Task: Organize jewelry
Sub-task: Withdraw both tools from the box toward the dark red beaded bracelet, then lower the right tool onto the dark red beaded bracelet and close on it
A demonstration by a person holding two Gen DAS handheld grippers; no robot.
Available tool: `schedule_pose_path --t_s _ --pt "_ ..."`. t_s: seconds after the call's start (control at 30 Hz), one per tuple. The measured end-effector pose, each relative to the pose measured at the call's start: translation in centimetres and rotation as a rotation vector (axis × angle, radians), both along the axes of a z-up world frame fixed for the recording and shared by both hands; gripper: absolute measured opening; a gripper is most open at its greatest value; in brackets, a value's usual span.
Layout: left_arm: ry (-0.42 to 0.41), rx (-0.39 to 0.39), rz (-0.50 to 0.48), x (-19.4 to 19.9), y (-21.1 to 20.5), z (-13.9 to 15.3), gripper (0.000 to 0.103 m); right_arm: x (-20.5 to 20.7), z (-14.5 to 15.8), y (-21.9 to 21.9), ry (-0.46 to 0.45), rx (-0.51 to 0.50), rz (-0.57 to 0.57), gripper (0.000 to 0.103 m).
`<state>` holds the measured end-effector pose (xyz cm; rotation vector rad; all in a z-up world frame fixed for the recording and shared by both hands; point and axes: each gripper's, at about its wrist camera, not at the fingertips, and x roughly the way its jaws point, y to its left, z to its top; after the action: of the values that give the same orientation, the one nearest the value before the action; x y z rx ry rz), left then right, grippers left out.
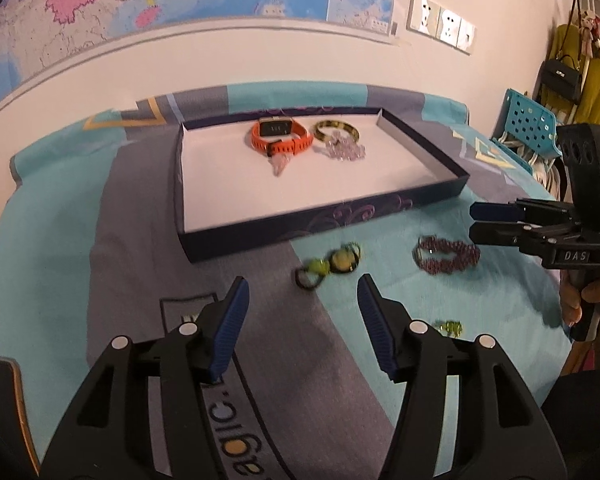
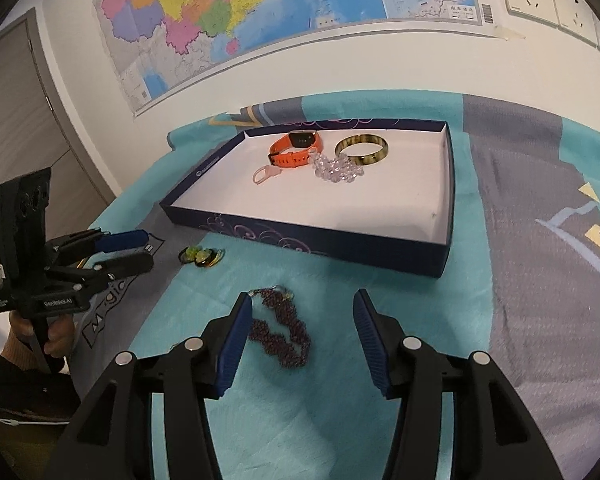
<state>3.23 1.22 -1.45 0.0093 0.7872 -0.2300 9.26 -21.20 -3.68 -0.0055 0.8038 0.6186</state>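
On the teal and grey cloth lies a dark red beaded bracelet (image 2: 284, 336), between the open fingers of my right gripper (image 2: 303, 298) and nearer the left finger, with neither pad touching it. A pair of green hair ties (image 1: 328, 264) lies just ahead of my left gripper (image 1: 303, 284), whose jaws stand open and empty. The dark blue box tray (image 1: 260, 236) behind them holds an orange watch (image 1: 280, 136), a yellow-green bangle (image 1: 336, 130), a clear crystal bracelet (image 1: 346, 150) and a small pink piece (image 1: 280, 166). In the left wrist view my right gripper (image 1: 472, 222) hovers by the red bracelet (image 1: 448, 260).
A small green trinket (image 1: 450, 327) lies on the cloth at the right of the left gripper. A map hangs on the wall behind the table. A blue perforated basket (image 1: 528, 120) and a hanging black handbag (image 1: 562, 76) stand off the table's right end.
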Motion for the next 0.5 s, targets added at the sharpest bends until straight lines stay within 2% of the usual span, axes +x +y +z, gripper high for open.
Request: schedule_pose_path --t_s 0.33,0.5 --pt "0.031 -0.003 -0.008 -0.1 -0.6 -1.1 0.057 -1.2 -0.5 1.6 -0.01 -0.062 0.036 0.05" --pt "0.032 -0.001 -0.005 0.0 -0.7 -1.1 0.059 -1.3 -1.0 2.8 -0.013 -0.125 0.049 0.05"
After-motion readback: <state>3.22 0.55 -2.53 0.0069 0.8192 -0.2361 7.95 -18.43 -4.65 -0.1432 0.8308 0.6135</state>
